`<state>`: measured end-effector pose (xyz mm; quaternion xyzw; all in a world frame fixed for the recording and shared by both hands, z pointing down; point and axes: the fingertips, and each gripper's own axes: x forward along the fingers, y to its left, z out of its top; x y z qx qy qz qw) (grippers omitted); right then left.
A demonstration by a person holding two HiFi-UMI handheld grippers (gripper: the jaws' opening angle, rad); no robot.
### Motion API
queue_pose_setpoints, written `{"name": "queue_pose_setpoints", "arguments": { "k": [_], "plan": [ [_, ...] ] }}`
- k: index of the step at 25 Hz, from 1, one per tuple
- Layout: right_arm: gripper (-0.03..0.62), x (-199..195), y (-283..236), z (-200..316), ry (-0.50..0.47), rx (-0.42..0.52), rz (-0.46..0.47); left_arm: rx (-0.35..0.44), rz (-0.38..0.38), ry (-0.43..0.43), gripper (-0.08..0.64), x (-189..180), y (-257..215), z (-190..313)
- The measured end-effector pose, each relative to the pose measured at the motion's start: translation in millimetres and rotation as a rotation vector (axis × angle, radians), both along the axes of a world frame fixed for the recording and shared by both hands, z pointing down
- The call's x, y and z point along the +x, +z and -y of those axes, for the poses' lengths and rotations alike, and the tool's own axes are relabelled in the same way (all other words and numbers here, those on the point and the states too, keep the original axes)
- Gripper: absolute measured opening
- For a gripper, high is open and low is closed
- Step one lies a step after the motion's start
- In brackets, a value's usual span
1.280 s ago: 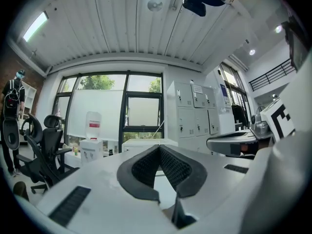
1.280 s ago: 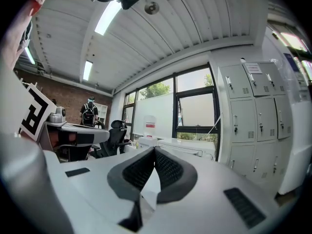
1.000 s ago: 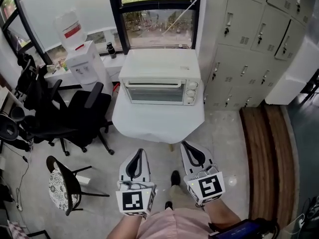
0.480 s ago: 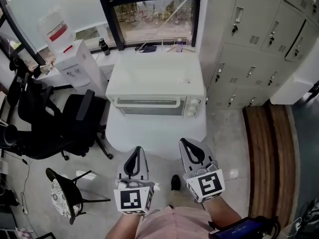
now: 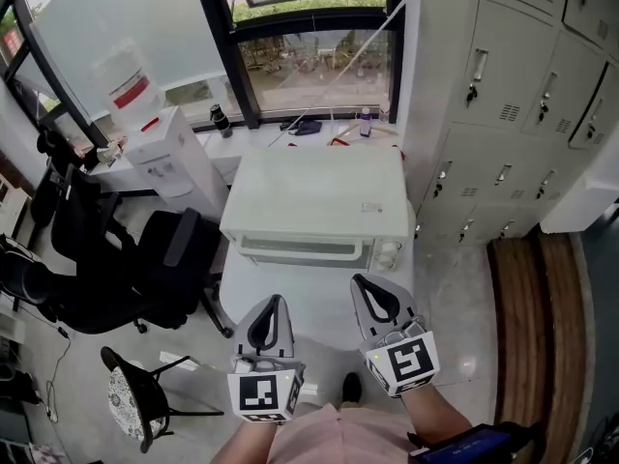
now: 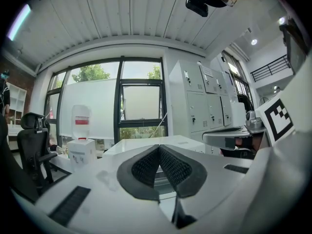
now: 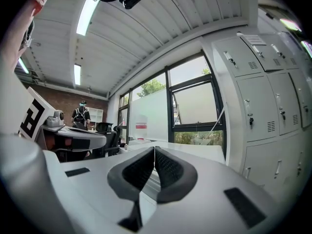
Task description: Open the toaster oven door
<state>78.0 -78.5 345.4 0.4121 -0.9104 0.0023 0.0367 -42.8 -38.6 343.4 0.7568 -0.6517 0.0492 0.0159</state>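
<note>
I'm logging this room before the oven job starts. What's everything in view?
toaster oven: one, white, on the table, door closed
table: one, white, under the oven
water dispenser: one, white, left of the oven by the window
office chairs: at least two, black, left of the table
stool: one, black with patterned seat, lower left
lockers: one bank, grey, right side
bottles: two, dark and pale, windowsill
left tongs: one, white and black, shut, empty, before the table
right tongs: one, same colours, shut, empty
</note>
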Motion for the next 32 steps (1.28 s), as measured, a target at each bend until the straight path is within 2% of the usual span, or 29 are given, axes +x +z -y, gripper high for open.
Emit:
{"name": "queue_pose_setpoints", "arguments": {
  "k": [8, 21, 24, 32],
  "plan": [
    [0.015, -26, -9, 20, -0.025, 0.032, -0.029, 0.034, -0.037, -0.005, 0.012, -21, -4, 17],
    [0.045, -73, -4, 53, -0.035, 0.041, -0.105, 0.049, -0.073, 0.125, 0.012, -56, -13, 73],
    [0.054, -79, 9, 56, -0.062, 0.024, -0.162, 0.036, -0.080, 0.151, 0.012, -58, -8, 83],
    [0.126, -89, 55, 63, -0.138, -0.039, -0.365, -0.031, -0.105, 0.175, 0.012, -67, 17, 101]
  ]
}}
